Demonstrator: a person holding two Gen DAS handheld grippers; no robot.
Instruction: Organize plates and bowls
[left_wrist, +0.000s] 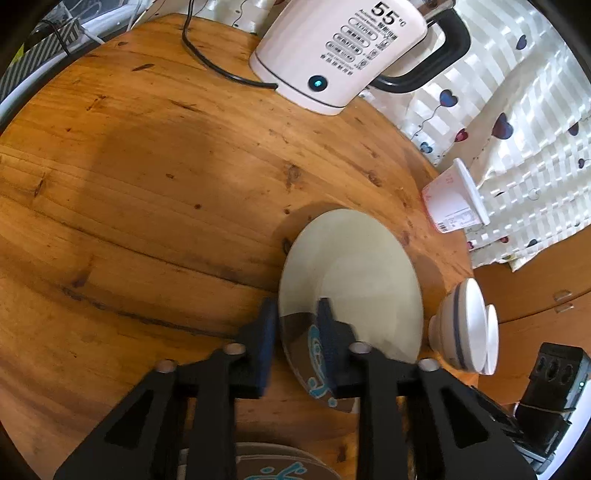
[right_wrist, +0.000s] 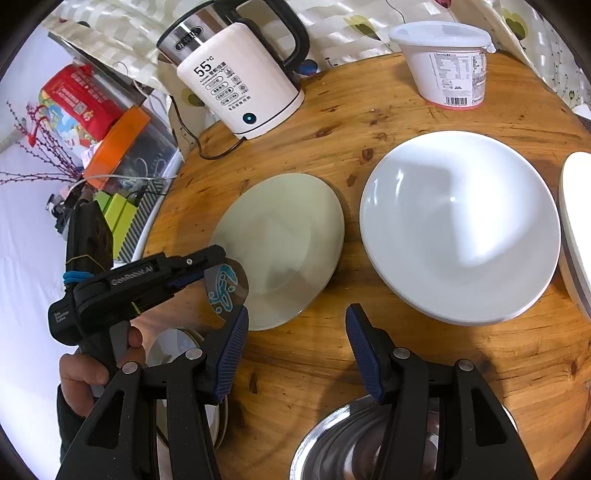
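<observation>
From the left wrist view, the left gripper (left_wrist: 295, 332) had its jaws pinching the near rim of a pale plate (left_wrist: 354, 280), one finger under the rim and one over it. The plate's grey border carried a teal squiggle pattern, and the plate was tilted, its far edge low over the round wooden surface (left_wrist: 147, 184). A white kettle (left_wrist: 332, 51) stood at the far side, printed with "55°C" above rows of small characters too fine to read, a blue light glowing on its base. A white tub (left_wrist: 454, 199) with a pink band and barcode sat at the surface's right edge, and small white bowls (left_wrist: 465, 325) stood beside the plate. Another patterned plate (left_wrist: 273, 465) showed under the gripper.

From the right wrist view, the right gripper (right_wrist: 295, 328) hung over bare wood with its jaws spread and nothing between them. This view alone showed the left gripper (right_wrist: 207, 269) from the side, lettered "GenRobot.AI", in a person's hand (right_wrist: 96, 365), clamped on the pale plate (right_wrist: 284, 243). It also showed a large white bowl (right_wrist: 458, 229) just right of the plate, a steel bowl (right_wrist: 343, 443) nearest the camera, and the kettle's (right_wrist: 236, 88) steel top with a brand plate I could not read.
</observation>
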